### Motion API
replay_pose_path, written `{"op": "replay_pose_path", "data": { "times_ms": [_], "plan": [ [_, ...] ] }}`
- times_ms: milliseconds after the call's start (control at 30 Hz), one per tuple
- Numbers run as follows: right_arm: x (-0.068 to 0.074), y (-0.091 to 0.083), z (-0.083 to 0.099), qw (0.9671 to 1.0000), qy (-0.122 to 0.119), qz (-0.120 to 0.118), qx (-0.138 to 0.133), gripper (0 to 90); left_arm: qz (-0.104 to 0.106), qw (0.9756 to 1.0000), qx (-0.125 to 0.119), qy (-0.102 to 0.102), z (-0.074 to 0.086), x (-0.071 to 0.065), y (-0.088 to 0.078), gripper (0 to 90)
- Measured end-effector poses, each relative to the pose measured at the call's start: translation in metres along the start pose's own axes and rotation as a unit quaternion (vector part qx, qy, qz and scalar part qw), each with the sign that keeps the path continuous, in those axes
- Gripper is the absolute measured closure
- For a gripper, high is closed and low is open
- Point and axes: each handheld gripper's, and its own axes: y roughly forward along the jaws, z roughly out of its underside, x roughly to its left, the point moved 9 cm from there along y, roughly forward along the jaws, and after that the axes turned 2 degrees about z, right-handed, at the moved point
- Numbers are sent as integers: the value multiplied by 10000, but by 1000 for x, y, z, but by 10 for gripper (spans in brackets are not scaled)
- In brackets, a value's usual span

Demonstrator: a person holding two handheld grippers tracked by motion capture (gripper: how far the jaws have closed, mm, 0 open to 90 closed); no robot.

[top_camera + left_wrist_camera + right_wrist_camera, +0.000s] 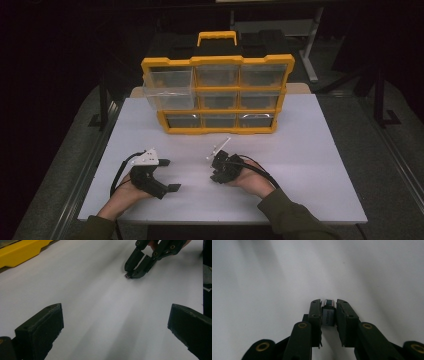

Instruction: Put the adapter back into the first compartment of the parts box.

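White tabletop (310, 150) is carrying the whole scene, matte and bare across most of its width. The right gripper (329, 312) is pressing its two black jaws against the sides of a small grey adapter (328, 315), a metal plug end poking out past the tips; the jaws are standing close together with the piece clamped between them. From the left gripper view the same adapter (127, 276) is showing as a small metallic nub at the tips of the right gripper (131, 273), low against the table; whether it is touching the surface or just above it, I cannot tell. In the high view the right gripper (218, 167) is lying near the table's middle, in the person's right hand (252, 180), tips pointing toward the left side. The left gripper (170, 175) is sitting well apart from it, its jaws standing wide open with nothing between them; its two black pads (40, 332) are framing bare table. A yellow organiser case (217, 95) with clear drawers is standing upright at the far edge, its top-left drawer (167, 90) pulled out.
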Motion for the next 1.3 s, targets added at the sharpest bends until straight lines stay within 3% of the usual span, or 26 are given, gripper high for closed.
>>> {"op": "replay_pose_path", "data": {
  "times_ms": [433,800,1300],
  "plan": [
    [-1,0,0,10000,-86,-8,12,754,17,10000,8,-13,2,1,0,0],
    [-1,-4,-1,9998,-85,-161,-11,754,10,10000,-2,-19,4,1,-1,0],
    [-5,-25,-7,9994,-95,-312,-116,754,12,10000,40,-4,6,0,-1,0]
  ]
}}
